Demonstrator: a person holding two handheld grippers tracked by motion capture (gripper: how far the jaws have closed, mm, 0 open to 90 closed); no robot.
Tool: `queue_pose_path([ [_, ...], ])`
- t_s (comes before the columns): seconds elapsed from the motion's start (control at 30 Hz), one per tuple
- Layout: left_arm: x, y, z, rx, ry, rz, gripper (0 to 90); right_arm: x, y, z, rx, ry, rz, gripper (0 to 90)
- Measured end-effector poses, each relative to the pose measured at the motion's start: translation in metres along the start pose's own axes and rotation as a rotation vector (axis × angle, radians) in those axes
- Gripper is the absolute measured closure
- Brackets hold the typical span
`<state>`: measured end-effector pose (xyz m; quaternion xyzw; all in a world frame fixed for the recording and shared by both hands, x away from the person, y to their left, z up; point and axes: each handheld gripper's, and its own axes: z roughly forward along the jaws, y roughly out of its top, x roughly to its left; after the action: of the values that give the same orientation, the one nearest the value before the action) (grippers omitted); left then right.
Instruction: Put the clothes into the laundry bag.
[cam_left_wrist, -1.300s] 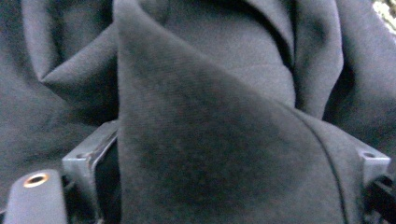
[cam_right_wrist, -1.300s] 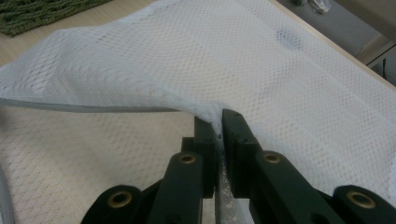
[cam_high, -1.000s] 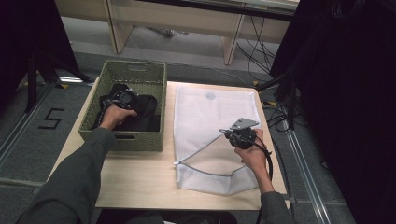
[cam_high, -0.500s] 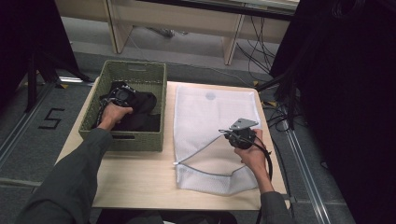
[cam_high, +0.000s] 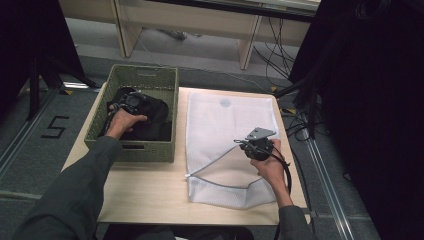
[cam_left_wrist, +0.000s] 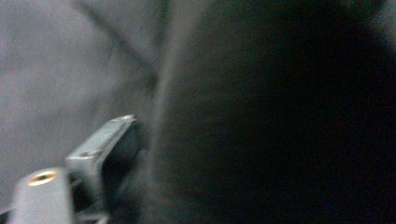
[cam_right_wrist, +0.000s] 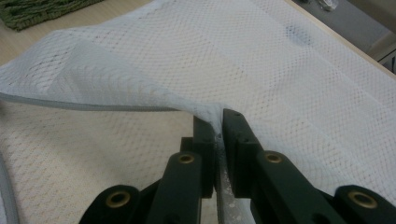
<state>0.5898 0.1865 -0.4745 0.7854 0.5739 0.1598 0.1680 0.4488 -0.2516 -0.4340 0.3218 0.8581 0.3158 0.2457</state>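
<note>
A green woven basket (cam_high: 116, 146) at the table's left holds dark clothing (cam_high: 156, 124). My left gripper (cam_high: 131, 102) is down in the basket on that clothing. Its jaws have just been opening. In the left gripper view one finger (cam_left_wrist: 105, 140) stands far to the left, and blurred dark cloth (cam_left_wrist: 280, 121) lies close between and in front of the jaws. A white mesh laundry bag (cam_high: 225, 120) lies flat to the right, its mouth toward the person. My right gripper (cam_right_wrist: 218, 123) is shut on the bag's upper layer (cam_right_wrist: 140, 79) and holds that edge raised. In the high view the right gripper (cam_high: 244, 145) is over the bag's near half.
The wooden table (cam_high: 145, 190) has bare wood in front of the basket and bag. A cable (cam_high: 286, 172) trails from the right gripper along the hand. Floor, cables and a black curtain (cam_high: 365, 100) lie to the right, and a wooden frame (cam_high: 250, 45) stands beyond the table.
The left hand has shifted only slightly over the dark clothing in the basket. The right gripper holds the bag's edge in the same place.
</note>
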Motion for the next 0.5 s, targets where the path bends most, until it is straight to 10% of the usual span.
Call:
queue_pose_path([
  [0.1, -0.004, -0.007, 0.013, 0.001, 0.002, -0.016, 2.1, 0.001, -0.001, 0.0, 0.008, -0.001, -0.004, 84.5],
  [0.23, -0.005, -0.008, 0.009, 0.005, -0.029, -0.018, 11.6, 0.001, -0.001, 0.0, 0.001, -0.003, -0.003, 84.2],
  [0.5, -0.001, -0.009, 0.003, -0.036, -0.029, 0.075, 65.8, 0.002, 0.0, -0.002, 0.0, -0.002, -0.004, 84.0],
])
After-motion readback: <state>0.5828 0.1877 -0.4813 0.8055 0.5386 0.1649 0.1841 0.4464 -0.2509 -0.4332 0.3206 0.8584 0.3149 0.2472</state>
